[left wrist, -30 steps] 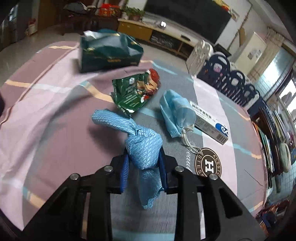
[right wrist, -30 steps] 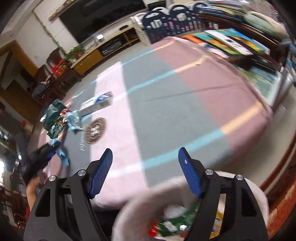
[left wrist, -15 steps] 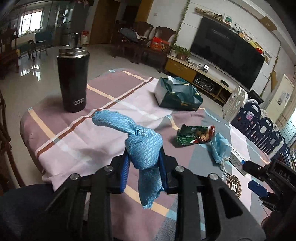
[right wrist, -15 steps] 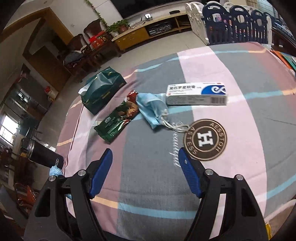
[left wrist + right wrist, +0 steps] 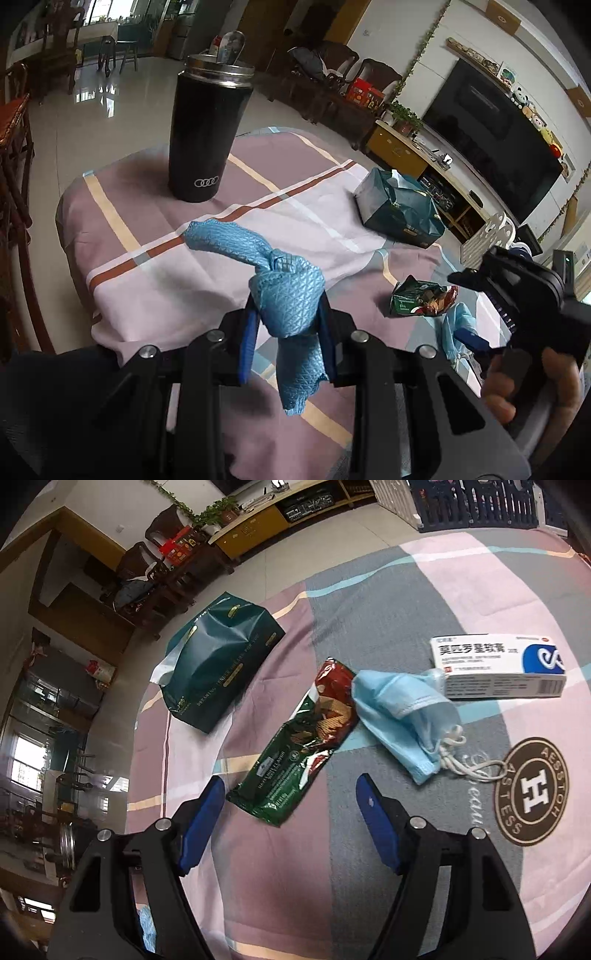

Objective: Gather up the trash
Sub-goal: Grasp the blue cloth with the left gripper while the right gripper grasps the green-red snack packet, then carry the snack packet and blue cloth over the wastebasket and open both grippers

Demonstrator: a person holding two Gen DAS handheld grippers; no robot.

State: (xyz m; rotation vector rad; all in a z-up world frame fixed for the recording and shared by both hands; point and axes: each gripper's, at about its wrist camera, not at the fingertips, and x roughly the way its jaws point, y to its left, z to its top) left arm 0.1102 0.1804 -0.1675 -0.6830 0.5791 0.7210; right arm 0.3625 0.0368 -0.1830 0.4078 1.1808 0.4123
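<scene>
My left gripper is shut on a knotted blue cloth and holds it above the table's near edge. My right gripper is open and empty, low over a green and red snack wrapper that lies just beyond its fingertips. A crumpled blue face mask lies right of the wrapper, touching it. A white medicine box lies behind the mask. In the left wrist view the wrapper and mask lie at the right, with the right gripper's body over them.
A dark green tissue pack sits at the table's far left, also in the left wrist view. A tall black tumbler stands near the table's corner. A round brown logo is printed on the striped tablecloth.
My right gripper has moved down and closer to the wrapper and mask, still open. My left gripper has drawn back towards the tumbler end of the table, still holding the cloth.
</scene>
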